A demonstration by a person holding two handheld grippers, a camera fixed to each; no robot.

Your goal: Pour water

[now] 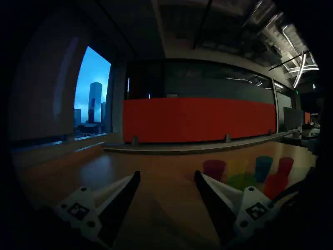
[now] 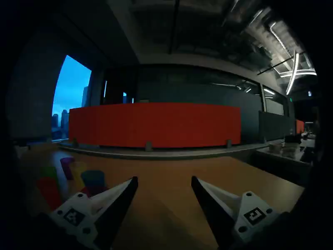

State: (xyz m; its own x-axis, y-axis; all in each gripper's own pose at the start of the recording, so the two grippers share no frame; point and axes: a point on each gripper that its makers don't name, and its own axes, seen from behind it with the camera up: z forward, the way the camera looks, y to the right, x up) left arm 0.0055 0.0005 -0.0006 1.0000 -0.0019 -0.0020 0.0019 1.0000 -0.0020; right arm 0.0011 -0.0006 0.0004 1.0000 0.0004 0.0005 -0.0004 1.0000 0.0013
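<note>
Plastic cups [image 1: 241, 181] in purple, yellow, blue, red and green are standing bunched on the wooden table [image 1: 125, 162], and their bearing is deciding the coming move. In the left gripper view the left claw [image 1: 166, 172] is pointing straight across bare wood with its fingers spread apart and gripping nothing, while the cups are sitting off at about 3 o'clock, just past its right-hand finger. In the right gripper view the right claw [image 2: 164, 178] is likewise gaping over bare wood, and the cups [image 2: 77, 171] are lying at about 9 o'clock, the blue cup [image 2: 93, 179] peeking up right behind the left-hand finger. So the bunch is sitting between the two claws, and each would be needing to swing inward to reach it; which claw is nearer I cannot tell. All the cups are standing upright, long axes vertical, mouths up. The dim light is hiding whether any is holding water.
</note>
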